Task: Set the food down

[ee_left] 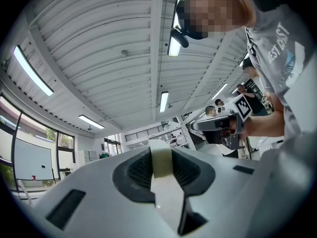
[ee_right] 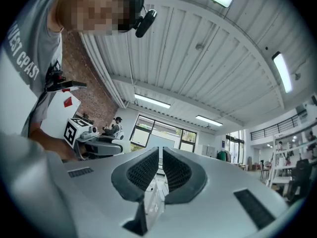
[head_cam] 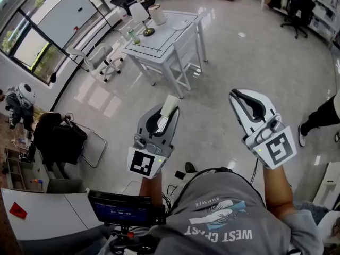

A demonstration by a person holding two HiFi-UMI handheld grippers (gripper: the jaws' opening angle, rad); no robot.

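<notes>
Glossy pale flooring [head_cam: 239, 62] fills a large open room, with a ribbed white ceiling and strip lights seen above in both gripper views.

Item under task: food strip [head_cam: 170, 106], pale cream, flat and narrow. It is held off the floor and clear of any surface, clamped in the left gripper [head_cam: 164, 116]. In the left gripper view the food strip [ee_left: 162, 182] stands on edge between the two dark ribbed pads [ee_left: 136, 171], which press on it from both sides; its upper end projects past the jaw tips of the left gripper [ee_left: 161, 152].

Right gripper [head_cam: 245, 97]: raised beside the left, apart from it. In its own view the right gripper [ee_right: 161, 155] has its pads [ee_right: 143, 171] drawn in to a thin slit, with nothing between them.

Each gripper carries a marker cube [head_cam: 144, 163] at its rear, held by a person in a grey shirt [head_cam: 223, 217].

Surroundings: white table [head_cam: 175, 33] well ahead of the grippers, bearing several small objects that are too small to identify. Black office chair [head_cam: 298, 4] at far right. Folding chair [head_cam: 87, 145] at left with a dark bag [head_cam: 58, 137] on it.
</notes>
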